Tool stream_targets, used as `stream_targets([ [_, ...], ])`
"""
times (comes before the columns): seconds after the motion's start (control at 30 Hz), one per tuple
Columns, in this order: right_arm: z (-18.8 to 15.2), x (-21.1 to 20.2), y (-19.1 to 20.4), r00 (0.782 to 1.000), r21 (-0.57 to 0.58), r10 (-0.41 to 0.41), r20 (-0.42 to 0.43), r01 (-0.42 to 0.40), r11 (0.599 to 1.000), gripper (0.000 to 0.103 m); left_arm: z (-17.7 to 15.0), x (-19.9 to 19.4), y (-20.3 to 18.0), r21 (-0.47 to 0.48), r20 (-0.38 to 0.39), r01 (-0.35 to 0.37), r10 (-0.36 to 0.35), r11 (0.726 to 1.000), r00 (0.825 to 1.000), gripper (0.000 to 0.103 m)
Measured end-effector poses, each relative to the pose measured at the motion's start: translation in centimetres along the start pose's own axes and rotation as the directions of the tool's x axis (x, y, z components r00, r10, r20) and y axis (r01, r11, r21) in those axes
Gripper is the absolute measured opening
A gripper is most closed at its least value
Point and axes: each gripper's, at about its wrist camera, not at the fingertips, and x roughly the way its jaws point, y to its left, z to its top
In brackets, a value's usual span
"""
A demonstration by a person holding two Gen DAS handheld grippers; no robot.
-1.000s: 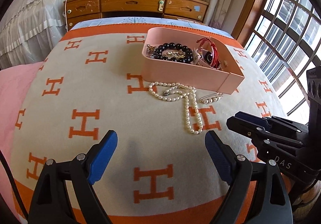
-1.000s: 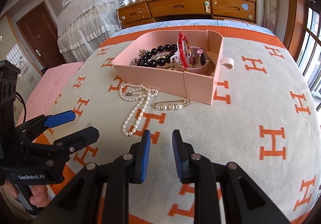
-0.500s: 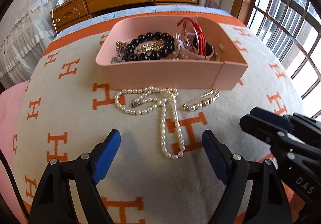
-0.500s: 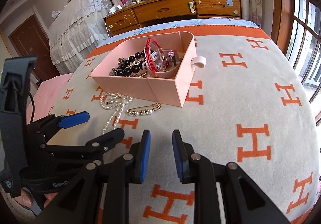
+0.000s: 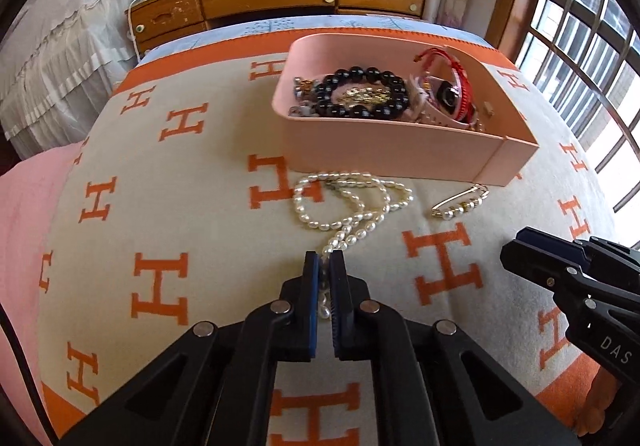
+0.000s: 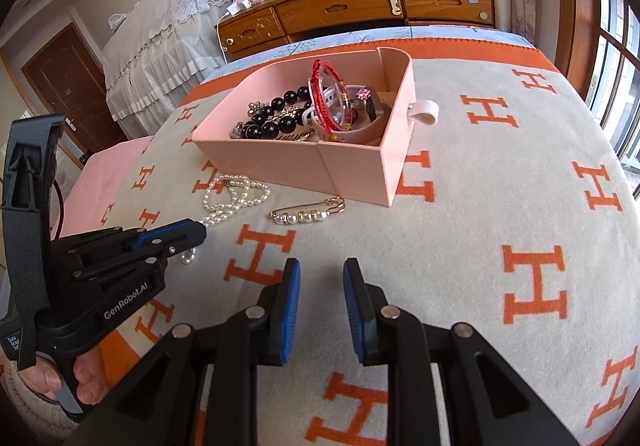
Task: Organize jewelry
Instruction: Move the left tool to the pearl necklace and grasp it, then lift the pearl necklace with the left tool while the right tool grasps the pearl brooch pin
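A white pearl necklace (image 5: 352, 202) lies on the blanket in front of a pink jewelry tray (image 5: 384, 144). My left gripper (image 5: 325, 266) is shut on the near end of the pearl necklace; it also shows in the right wrist view (image 6: 188, 236). A gold pearl brooch pin (image 5: 460, 206) lies right of the necklace, and shows in the right wrist view (image 6: 308, 214). The pink tray (image 6: 280, 162) holds a black bead bracelet (image 5: 360, 92), a red bangle (image 5: 452, 74) and other pieces. My right gripper (image 6: 318, 286) is slightly open and empty, short of the pin.
The beige blanket with orange H marks (image 5: 168, 206) covers the bed. A wooden dresser (image 5: 280, 2) stands behind the bed. A window (image 5: 592, 58) is on the right, a lace-covered bed (image 6: 160, 42) on the left, and a pink sheet (image 5: 24, 214) at the left edge.
My left gripper moved forward and closed on the near end of the pearl necklace; it was wide open before. The right gripper stayed low at the near side, its jaws the same.
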Motion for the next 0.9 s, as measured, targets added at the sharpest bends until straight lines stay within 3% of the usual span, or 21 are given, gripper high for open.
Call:
stream_targets([
  [0.23,1.6,1.6,1.0,1.0,0.046,-0.001,-0.016,0.002,0.999,0.023,-1.3,-1.5,4.9,-0.121,0.015,0.0,0.002,0.993,1.0,0.003],
  [0.57,3.3,3.0,2.4,0.992,0.138,-0.13,-0.008,0.13,0.982,0.023,-1.8,-2.0,7.1,-0.157,0.027,0.059,-0.055,0.986,0.998,0.003],
  [0.77,3.4,3.5,3.7,0.971,0.152,-0.237,-0.012,0.236,0.96,0.024,-2.1,-1.6,7.5,-0.169,0.021,0.094,-0.092,0.981,0.996,0.003],
  [0.83,3.4,3.6,4.3,0.973,0.115,-0.228,-0.024,0.229,0.967,0.024,-2.2,-1.6,7.6,-0.171,0.022,0.103,-0.101,0.98,0.995,0.003],
  [0.9,3.2,3.6,4.7,0.985,0.09,-0.17,-0.04,0.173,0.981,0.024,-2.2,-1.6,7.7,-0.171,0.024,0.11,-0.107,0.979,0.994,0.003],
])
